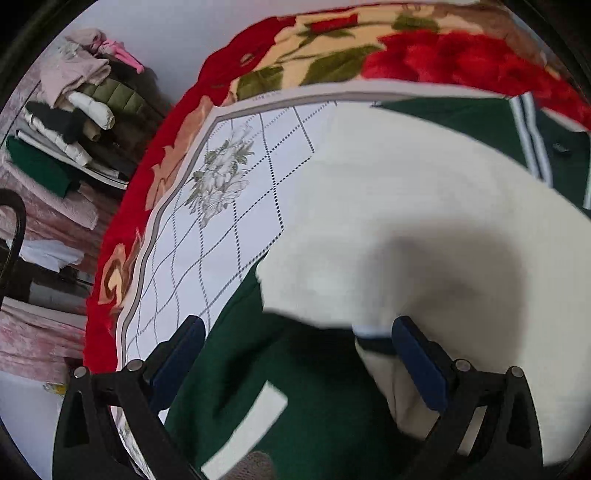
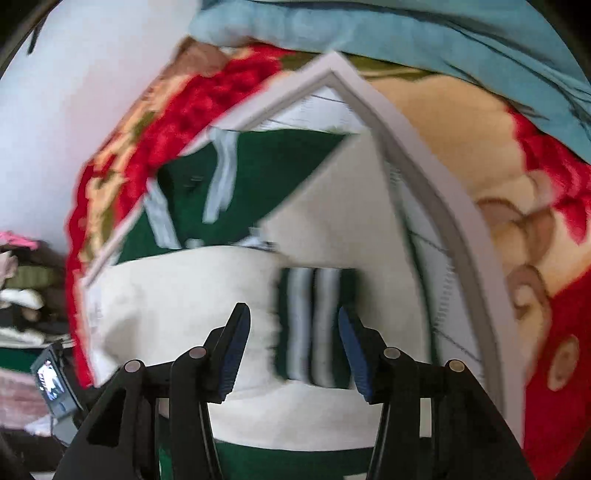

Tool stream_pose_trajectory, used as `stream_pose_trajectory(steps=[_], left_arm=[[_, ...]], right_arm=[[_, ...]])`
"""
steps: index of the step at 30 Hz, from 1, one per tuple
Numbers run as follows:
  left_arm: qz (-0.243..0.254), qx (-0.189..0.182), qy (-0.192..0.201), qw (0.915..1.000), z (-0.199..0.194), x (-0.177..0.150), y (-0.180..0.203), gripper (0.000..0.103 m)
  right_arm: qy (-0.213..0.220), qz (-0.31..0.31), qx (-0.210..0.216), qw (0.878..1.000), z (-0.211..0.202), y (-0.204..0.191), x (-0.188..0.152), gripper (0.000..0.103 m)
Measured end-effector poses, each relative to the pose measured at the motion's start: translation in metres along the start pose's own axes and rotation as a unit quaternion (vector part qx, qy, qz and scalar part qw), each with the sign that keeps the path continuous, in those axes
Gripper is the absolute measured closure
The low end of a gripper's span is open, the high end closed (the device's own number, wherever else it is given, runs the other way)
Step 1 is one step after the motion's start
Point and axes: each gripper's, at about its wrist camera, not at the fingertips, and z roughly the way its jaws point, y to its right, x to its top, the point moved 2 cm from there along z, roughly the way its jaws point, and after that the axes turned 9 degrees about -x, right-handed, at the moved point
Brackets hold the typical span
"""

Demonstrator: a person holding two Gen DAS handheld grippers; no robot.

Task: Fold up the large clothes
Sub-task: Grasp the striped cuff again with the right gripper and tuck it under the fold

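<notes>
A large dark green jacket with a white fleece lining (image 1: 424,206) lies on a white patterned sheet (image 1: 229,184), lining side up. My left gripper (image 1: 295,332) is open, its blue pads either side of the green shell (image 1: 280,384) and the lining's edge. In the right wrist view the lining (image 2: 177,291) is spread wide and the green shell with white stripes (image 2: 258,173) lies beyond. My right gripper (image 2: 293,332) is open around a green cuff with white stripes (image 2: 317,325), which sits between the fingers.
A red floral blanket (image 1: 443,59) lies under the sheet. A pile of folded clothes (image 1: 81,110) sits at the left on a pink cover. A light blue quilt (image 2: 406,33) lies at the far side. A small screen device (image 2: 51,380) stands at the lower left.
</notes>
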Motion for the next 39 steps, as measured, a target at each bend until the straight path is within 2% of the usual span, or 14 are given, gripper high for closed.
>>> stream_pose_trajectory(steps=[2,5,7,9,12,14,17,19,21,23,28,32,35,39], left_arm=[[0.012,0.005,-0.001,0.9999,-0.006,-0.013,0.004,0.000],[0.041,0.009,-0.032,0.9986,0.006,-0.042,0.012,0.000],[0.075,0.007,-0.080,0.9939,0.027,-0.078,0.022,0.000],[0.103,0.015,-0.088,0.9906,0.036,-0.107,0.027,0.000],[0.116,0.021,-0.071,0.9904,0.023,-0.124,0.026,0.000],[0.099,0.019,-0.071,0.9923,0.009,-0.126,0.020,0.000],[0.074,0.017,-0.046,0.9961,-0.024,-0.125,0.011,0.000],[0.068,0.021,-0.023,0.9972,-0.051,-0.128,0.009,0.000],[0.069,0.025,-0.012,0.9973,-0.074,-0.138,0.012,0.000],[0.074,0.026,-0.009,0.9969,-0.085,-0.154,0.018,0.000],[0.080,-0.012,-0.052,0.9954,-0.071,-0.204,0.047,0.000],[0.087,-0.030,-0.060,0.9940,-0.050,-0.226,0.064,0.000],[0.085,-0.057,-0.087,0.9909,-0.021,-0.238,0.074,0.000],[0.048,-0.106,-0.069,0.9908,-0.009,-0.233,0.067,0.000]], right_arm=[[-0.034,-0.047,-0.005,0.998,0.019,-0.016,-0.004,0.051],[-0.121,-0.099,-0.086,0.984,0.077,-0.017,-0.019,0.051],[-0.122,-0.106,-0.091,0.983,0.079,-0.018,-0.018,0.051],[-0.128,-0.117,-0.092,0.981,0.069,-0.023,-0.017,0.051],[-0.119,-0.108,-0.073,0.984,0.042,-0.019,-0.022,0.051],[-0.117,-0.102,-0.059,0.986,0.025,-0.012,-0.033,0.051],[-0.120,-0.084,-0.045,0.988,-0.001,0.008,-0.057,0.050],[-0.130,-0.068,-0.039,0.988,-0.013,0.025,-0.076,0.049],[-0.151,-0.055,-0.042,0.986,-0.012,0.042,-0.101,0.040],[-0.171,-0.053,-0.057,0.982,-0.009,0.059,-0.127,0.039],[-0.184,-0.074,-0.098,0.975,0.006,0.081,-0.173,0.039],[-0.165,-0.088,-0.139,0.973,0.026,0.084,-0.186,0.032],[-0.166,-0.087,-0.164,0.968,0.044,0.084,-0.189,0.032],[-0.163,-0.085,-0.177,0.967,0.061,0.077,-0.190,0.018]])
